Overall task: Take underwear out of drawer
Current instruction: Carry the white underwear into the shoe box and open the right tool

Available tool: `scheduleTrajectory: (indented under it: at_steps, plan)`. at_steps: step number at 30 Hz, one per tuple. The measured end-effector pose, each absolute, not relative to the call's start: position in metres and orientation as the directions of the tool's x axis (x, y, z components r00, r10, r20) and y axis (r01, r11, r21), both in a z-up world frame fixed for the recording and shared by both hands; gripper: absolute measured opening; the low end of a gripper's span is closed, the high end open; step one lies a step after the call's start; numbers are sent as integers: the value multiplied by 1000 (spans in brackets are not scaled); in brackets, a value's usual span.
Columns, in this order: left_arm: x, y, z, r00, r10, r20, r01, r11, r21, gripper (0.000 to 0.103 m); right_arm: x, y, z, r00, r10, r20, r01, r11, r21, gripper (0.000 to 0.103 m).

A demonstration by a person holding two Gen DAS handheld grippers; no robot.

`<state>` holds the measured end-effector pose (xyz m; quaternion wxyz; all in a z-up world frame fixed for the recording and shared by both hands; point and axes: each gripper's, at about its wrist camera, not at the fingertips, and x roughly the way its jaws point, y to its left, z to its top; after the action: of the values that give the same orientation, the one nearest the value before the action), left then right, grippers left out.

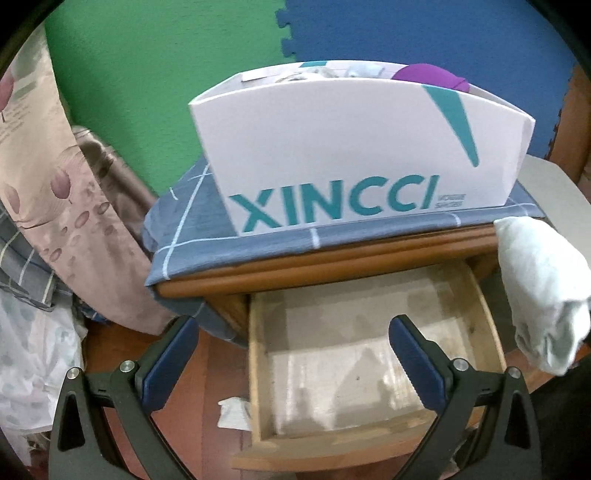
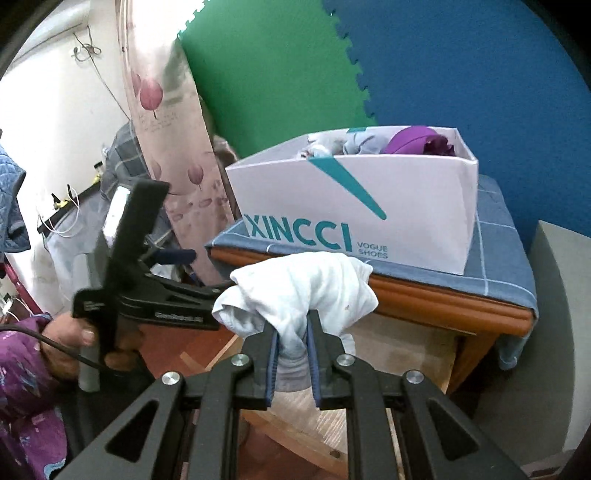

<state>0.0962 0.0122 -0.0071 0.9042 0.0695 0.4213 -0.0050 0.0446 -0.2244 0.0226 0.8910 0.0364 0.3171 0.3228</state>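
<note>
Behind the wooden nightstand [image 1: 332,258] with its blue checked cloth [image 1: 192,229] we see green foam matting [image 1: 147,74] beside blue foam matting [image 1: 424,33], a pink flowered curtain [image 2: 162,122], and reddish wooden floor [image 1: 184,387].

My left camera looks steeply down, close over the open drawer [image 1: 369,354]. My right camera sits further right, aimed more level. Both catch the white shoebox [image 1: 354,155] [image 2: 369,206] on the nightstand [image 1: 332,258] [image 2: 443,299].
</note>
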Motion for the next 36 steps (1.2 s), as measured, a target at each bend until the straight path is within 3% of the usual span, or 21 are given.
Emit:
scheduleTrajectory:
  at_steps: [8, 21, 36]
  plan:
    - [94, -4, -12, 640, 61, -766, 82, 986, 147, 102, 40, -242, 53, 624, 625, -469, -561, 776, 287, 14]
    - [95, 6, -7, 647, 33, -762, 80, 991, 111, 102, 131, -221, 129, 680, 608, -410, -550, 792, 264, 14]
    - [97, 16, -6, 641, -3, -767, 78, 995, 62, 102, 235, -179, 90, 658, 505, -559, -447, 859, 251, 14]
